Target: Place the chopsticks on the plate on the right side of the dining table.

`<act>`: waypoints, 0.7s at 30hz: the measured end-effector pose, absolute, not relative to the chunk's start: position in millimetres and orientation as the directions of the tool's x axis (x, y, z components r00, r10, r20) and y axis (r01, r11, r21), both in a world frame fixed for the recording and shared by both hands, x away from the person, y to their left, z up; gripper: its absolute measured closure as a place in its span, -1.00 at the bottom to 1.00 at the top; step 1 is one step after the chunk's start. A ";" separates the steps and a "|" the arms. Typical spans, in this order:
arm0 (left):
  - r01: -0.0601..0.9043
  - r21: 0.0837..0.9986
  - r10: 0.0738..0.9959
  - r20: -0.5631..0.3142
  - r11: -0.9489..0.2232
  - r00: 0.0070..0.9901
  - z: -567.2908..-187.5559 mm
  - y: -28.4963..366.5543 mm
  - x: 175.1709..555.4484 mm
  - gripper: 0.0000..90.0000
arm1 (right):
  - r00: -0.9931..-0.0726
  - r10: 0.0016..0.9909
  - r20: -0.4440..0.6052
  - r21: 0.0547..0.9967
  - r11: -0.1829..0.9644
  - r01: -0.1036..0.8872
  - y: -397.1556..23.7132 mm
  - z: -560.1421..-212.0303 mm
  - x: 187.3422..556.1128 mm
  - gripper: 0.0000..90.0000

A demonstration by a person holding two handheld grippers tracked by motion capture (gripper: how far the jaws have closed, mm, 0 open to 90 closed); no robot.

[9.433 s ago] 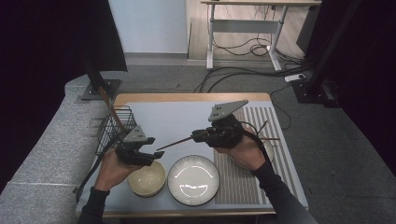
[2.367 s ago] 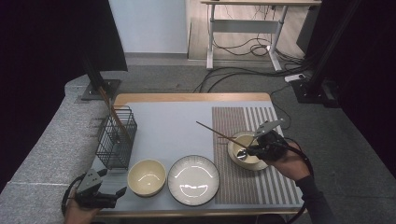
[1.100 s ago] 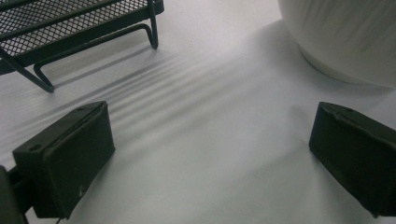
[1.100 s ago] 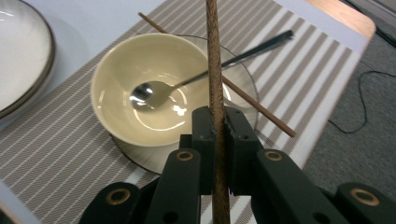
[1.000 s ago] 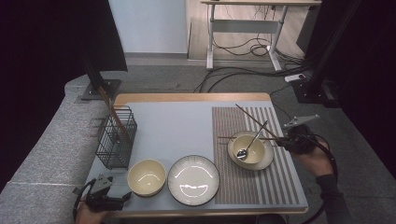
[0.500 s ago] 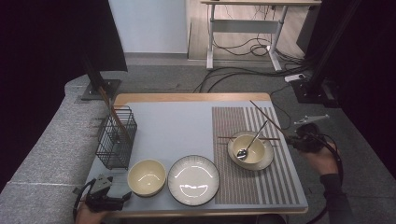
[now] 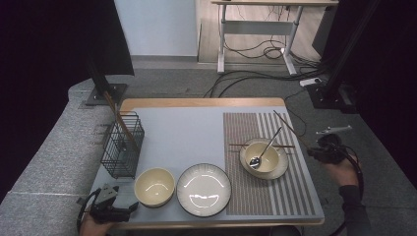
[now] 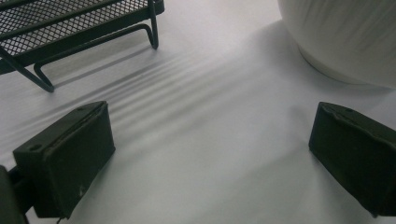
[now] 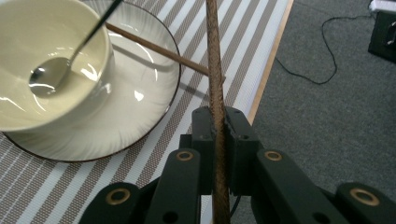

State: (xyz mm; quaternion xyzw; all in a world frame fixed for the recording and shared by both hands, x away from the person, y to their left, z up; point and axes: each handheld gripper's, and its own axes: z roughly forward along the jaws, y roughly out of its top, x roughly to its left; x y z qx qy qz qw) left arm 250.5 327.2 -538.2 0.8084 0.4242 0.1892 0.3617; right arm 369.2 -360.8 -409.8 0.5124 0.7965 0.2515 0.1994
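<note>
A brown chopstick is squeezed between the right gripper's fingers beside the bench's right edge, its tip cut off above. A second chopstick is laid across the plate under the spoon bowl, partly hidden. The left gripper's fingers are held wide apart with nothing between, low over the bench near a cream bowl, cut off.

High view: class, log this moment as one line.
right gripper: shut on chopstick | left gripper: open, idle | other chopstick: on plate

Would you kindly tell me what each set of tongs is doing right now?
Left tongs: open, holding nothing.
Right tongs: closed on a chopstick.
</note>
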 end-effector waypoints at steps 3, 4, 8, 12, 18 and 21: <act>0.549 0.745 0.822 -0.002 -0.379 0.569 -538.1 327.3 250.5 -1.00 | -0.397 0.916 -0.056 0.602 0.348 0.719 -361.2 -414.0 369.3 0.87; 0.549 0.745 0.822 -0.001 -0.379 0.569 -538.1 327.3 250.5 -1.00 | -0.402 0.914 -0.054 0.598 0.352 0.720 -360.2 -418.3 369.3 0.87; 0.549 0.745 0.822 -0.001 -0.379 0.569 -538.1 327.2 250.5 -1.00 | -0.413 0.909 -0.047 0.594 0.358 0.720 -355.9 -424.8 369.1 0.87; 0.549 0.745 0.822 -0.001 -0.379 0.569 -538.1 327.2 250.4 -1.00 | -0.432 0.901 -0.042 0.587 0.372 0.719 -348.7 -432.1 368.1 0.87; 0.549 0.744 0.822 0.000 -0.380 0.569 -538.1 327.2 250.4 -1.00 | -0.467 0.884 -0.031 0.582 0.396 0.710 -336.9 -444.9 367.0 0.87; 0.549 0.744 0.822 0.000 -0.380 0.569 -538.2 327.1 250.4 -1.00 | -0.481 0.876 -0.028 0.578 0.407 0.707 -330.7 -450.1 366.8 0.87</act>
